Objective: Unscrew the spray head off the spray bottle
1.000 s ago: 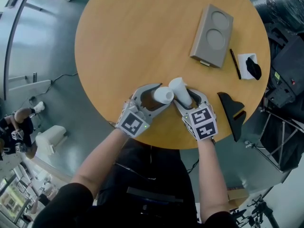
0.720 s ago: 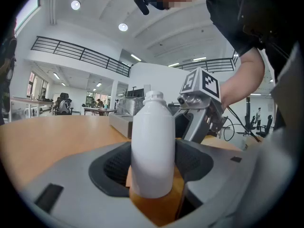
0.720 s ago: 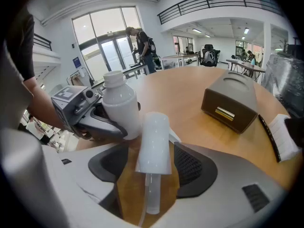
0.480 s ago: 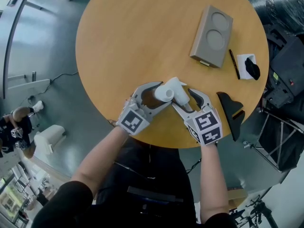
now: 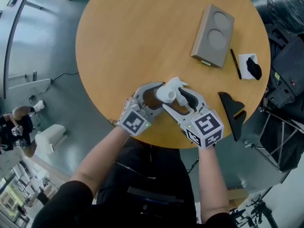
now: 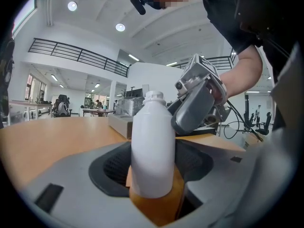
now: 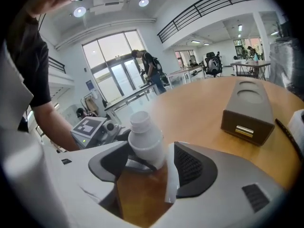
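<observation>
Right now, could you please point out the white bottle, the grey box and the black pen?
white bottle (image 6: 152,146): left gripper view, on its body
grey box (image 5: 213,36): head view, on its top face
black pen (image 5: 235,64): head view, mid-shaft

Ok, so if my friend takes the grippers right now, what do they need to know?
Left gripper: shut on the white bottle, over the table's near edge.
Right gripper: open; its fingers have just been opening, bottle between them, unsqueezed.
Done: the bottle's neck is bare, no spray head on it.
Left: probably just set the bottle down. A black piece lies by the table's right edge; can't tell if it's the head.
</observation>
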`<state>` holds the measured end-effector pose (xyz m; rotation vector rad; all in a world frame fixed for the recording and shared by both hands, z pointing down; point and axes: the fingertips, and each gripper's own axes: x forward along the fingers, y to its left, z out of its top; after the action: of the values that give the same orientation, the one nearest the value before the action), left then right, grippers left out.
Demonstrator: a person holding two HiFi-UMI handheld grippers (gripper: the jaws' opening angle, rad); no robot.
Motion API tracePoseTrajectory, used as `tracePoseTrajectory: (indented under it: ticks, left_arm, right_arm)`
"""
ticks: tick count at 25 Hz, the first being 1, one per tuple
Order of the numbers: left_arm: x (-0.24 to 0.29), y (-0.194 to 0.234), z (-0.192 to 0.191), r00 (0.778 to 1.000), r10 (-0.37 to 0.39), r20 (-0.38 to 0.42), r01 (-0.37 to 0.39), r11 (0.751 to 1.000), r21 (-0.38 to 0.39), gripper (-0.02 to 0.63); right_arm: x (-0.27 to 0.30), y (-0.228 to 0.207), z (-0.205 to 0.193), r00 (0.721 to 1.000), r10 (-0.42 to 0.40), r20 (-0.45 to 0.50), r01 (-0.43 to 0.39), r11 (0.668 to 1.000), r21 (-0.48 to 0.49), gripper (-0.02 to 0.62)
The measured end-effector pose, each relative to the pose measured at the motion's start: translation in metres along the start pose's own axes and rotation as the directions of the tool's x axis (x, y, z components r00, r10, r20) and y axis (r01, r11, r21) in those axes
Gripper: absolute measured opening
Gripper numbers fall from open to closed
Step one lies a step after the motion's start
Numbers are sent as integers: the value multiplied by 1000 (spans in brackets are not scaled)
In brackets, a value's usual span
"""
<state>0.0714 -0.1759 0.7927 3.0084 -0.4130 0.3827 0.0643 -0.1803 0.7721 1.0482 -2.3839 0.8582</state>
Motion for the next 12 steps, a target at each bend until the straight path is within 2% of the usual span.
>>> tracePoseTrajectory:
  ticks: [2,5,12]
  left_arm:
    - [1,-2,0,1000,-7,1,7,1000,3,308]
    - [-1,-1,1,1000,-10,4,10,1000,-5,308]
    - [-10,5,-2,1000,-10,-21,9,1000,-25,327]
  right_arm:
    - [8,4,2,1000,5,8,-5,1000,1,310]
    - [14,11,5,1000,0,16,0,1000,-24,273]
    - [14,11,13,1000,-19,12,20,998,-66,268]
